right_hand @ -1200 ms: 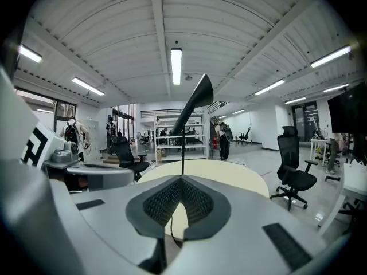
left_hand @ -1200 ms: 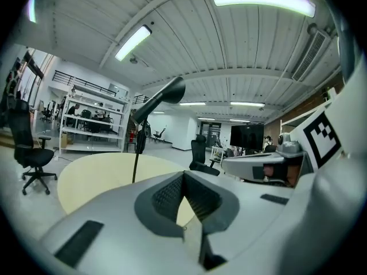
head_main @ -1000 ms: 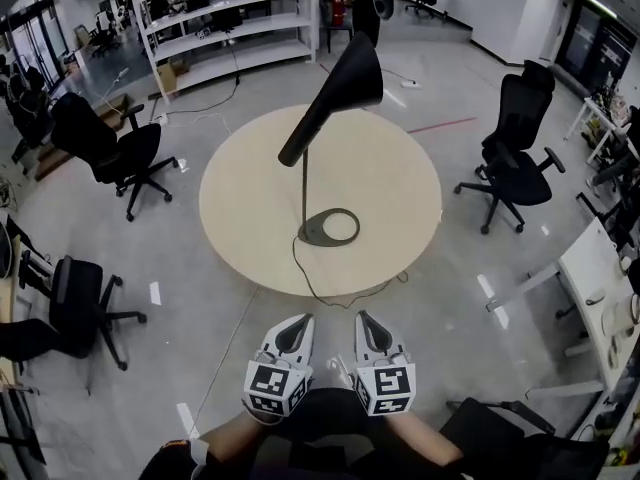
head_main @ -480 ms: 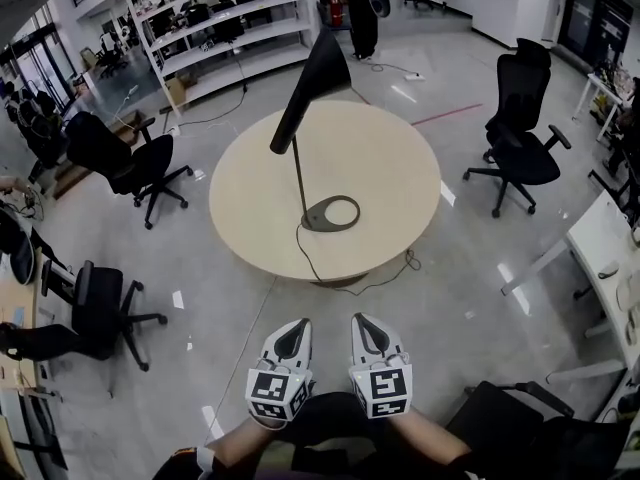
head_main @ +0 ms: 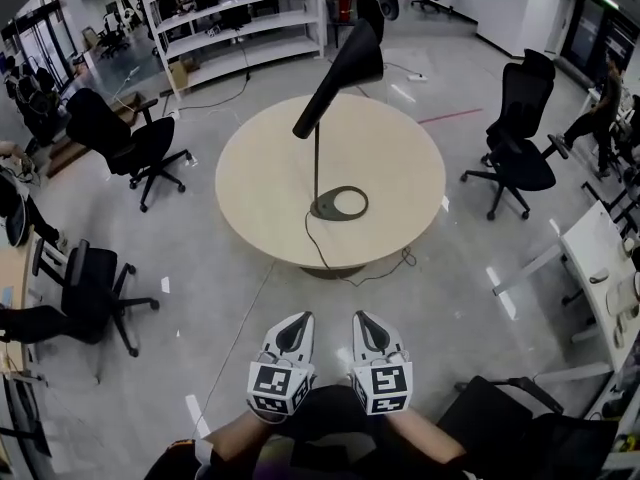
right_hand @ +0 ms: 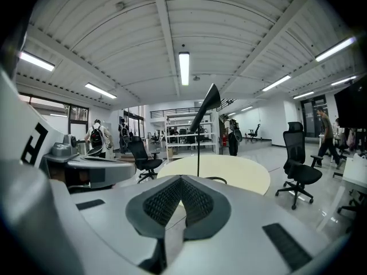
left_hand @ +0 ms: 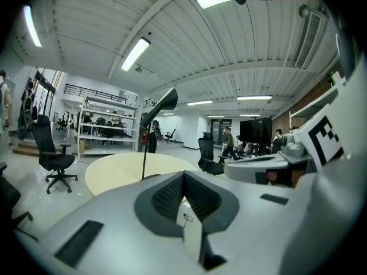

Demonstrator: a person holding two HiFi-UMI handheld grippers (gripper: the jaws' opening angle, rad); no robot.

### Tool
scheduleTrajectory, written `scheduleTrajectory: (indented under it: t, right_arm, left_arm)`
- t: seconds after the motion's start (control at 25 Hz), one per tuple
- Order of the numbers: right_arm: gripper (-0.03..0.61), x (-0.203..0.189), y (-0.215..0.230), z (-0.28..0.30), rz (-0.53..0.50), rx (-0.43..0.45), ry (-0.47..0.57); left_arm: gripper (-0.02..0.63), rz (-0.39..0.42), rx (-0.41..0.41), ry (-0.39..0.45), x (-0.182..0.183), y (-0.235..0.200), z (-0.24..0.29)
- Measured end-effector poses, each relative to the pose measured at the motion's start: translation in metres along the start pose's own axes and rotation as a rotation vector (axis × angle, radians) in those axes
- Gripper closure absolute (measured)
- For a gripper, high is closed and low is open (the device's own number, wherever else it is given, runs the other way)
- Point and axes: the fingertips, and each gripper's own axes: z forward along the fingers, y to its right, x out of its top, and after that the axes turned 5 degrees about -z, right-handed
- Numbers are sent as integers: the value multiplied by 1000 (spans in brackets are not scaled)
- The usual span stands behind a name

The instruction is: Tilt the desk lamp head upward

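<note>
One black desk lamp (head_main: 345,68) standing on one round desk (head_main: 260,178). Two tongs, left (head_main: 298,320) and right (head_main: 362,318), each closed together, empty, well apart from desk.

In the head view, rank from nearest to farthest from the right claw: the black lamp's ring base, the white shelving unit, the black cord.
1. Black power cord, crossing the round beige table's near edge, just ahead of the right claw.
2. Black lamp's ring-shaped base, mid-table.
3. White shelving unit, far back left.
</note>
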Motion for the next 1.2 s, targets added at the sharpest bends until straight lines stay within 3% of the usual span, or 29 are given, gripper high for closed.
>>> scheduleTrajectory:
  t: [0.56, 1.2]
  right_arm:
    - [565, 2, -49, 10, -20, -15, -25]
    - [565, -1, -69, 12, -27, -25, -43]
  left_arm:
    - [566, -20, -21, 36, 5, -39, -33]
    - [566, -40, -39, 24, -1, -51, -45]
